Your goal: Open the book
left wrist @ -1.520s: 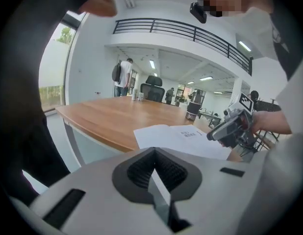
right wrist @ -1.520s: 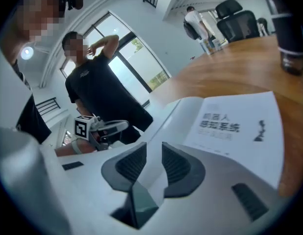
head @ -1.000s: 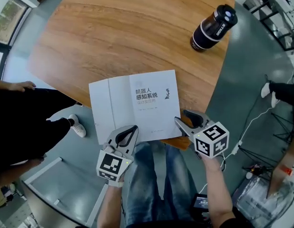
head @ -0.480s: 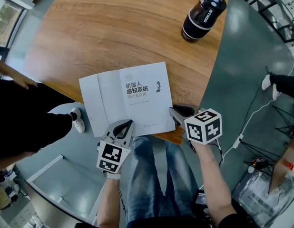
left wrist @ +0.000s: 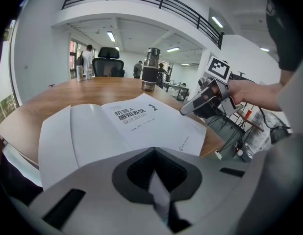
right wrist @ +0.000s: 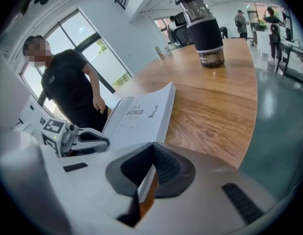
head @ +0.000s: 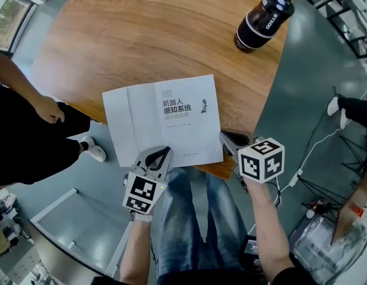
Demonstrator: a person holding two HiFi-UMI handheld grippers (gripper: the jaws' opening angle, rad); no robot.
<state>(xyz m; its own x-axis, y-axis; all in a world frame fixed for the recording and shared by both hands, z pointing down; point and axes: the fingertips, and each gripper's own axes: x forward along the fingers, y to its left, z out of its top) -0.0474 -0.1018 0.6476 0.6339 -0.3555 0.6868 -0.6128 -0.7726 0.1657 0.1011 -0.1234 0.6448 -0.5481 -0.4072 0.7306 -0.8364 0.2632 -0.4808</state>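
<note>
Wooden table (head: 142,34), with white book (head: 148,123) lying open at its title page on the near edge, partly overhanging. Left gripper (head: 158,154) closed on a page at the near side; right gripper (head: 226,139), jaws just closed, clamped on the near right corner. Dark bottle (head: 262,19) far right.

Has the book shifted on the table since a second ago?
No. The book lies at the same spot and angle relative to the bottle and the table edge, its left part still overhanging.
</note>
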